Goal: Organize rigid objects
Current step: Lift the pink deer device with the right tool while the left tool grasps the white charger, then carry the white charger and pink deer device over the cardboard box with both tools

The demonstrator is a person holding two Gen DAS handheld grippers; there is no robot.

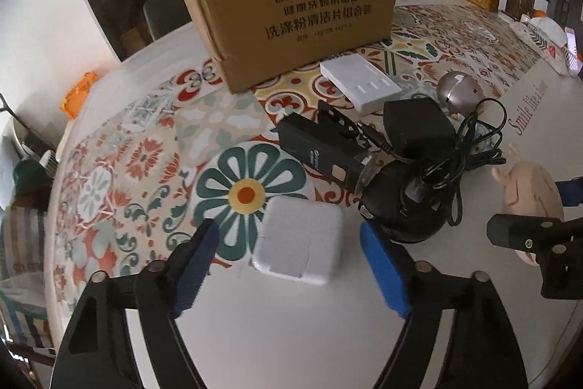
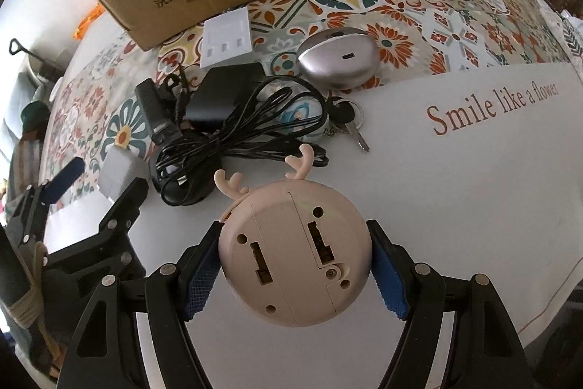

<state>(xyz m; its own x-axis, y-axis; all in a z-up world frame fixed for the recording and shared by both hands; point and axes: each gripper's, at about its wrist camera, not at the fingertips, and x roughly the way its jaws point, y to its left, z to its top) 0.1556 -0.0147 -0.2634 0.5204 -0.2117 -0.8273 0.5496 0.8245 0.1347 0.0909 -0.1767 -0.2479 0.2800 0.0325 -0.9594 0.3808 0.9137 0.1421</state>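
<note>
Between the blue pads of the right gripper (image 2: 296,267): a round beige antlered gadget (image 2: 293,256), clamped at both sides, underside with slots and screw holes turned to the camera, antlers pointing away toward the cable pile. Over the white front part of the desk (image 2: 455,192), near the words "Smile like a flower".

Left gripper (image 1: 288,265) spread wide, holding nothing, fingers (image 1: 198,265) straddling a white square charger (image 1: 300,243) lying flat just ahead on the floral cloth, not touching it.

Beyond the charger: a black rectangular device (image 1: 320,148), long axis running diagonally from far left to near right, its near end against a round black base (image 1: 404,206). Draped over that base, a coiled black cable (image 2: 255,119) leading to a black adapter (image 1: 419,126). Farther back, a flat white box (image 1: 359,81) and a silver oval case (image 2: 339,53), port facing the right camera. Beside the cable, keys (image 2: 351,123). At the far edge, a KUPOH cardboard box (image 1: 291,6) standing upright.
</note>
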